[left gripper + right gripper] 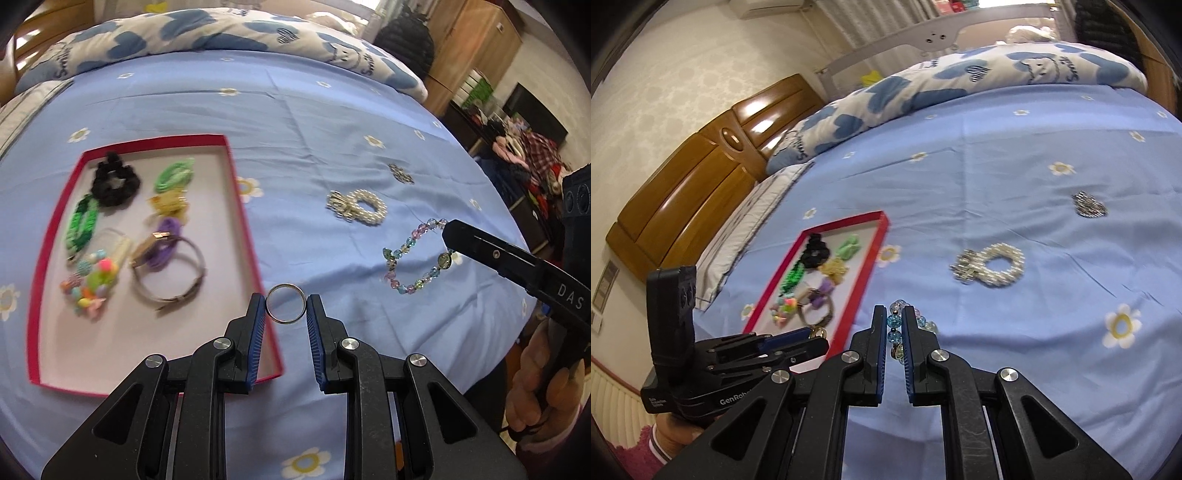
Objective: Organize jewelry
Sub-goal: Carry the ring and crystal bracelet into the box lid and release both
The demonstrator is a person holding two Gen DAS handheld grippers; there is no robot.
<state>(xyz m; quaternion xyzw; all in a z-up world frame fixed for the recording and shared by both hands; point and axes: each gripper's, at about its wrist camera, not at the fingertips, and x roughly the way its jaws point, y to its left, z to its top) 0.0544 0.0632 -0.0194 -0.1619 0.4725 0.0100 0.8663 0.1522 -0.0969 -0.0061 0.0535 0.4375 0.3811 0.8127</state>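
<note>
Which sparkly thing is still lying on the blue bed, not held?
The white pearl ring-shaped piece and the small glittery heart; the silver ring and beaded bracelet are gripped.

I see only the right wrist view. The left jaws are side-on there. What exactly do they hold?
Observer: The left gripper pinches a plain metal ring across its width, beside the tray's right rim.
Operator: My right jaws hide most of the bracelet. Is it one closed loop?
Observer: Yes. The left wrist view shows the whole bracelet as a closed loop below the right gripper, with a round charm on it.
</note>
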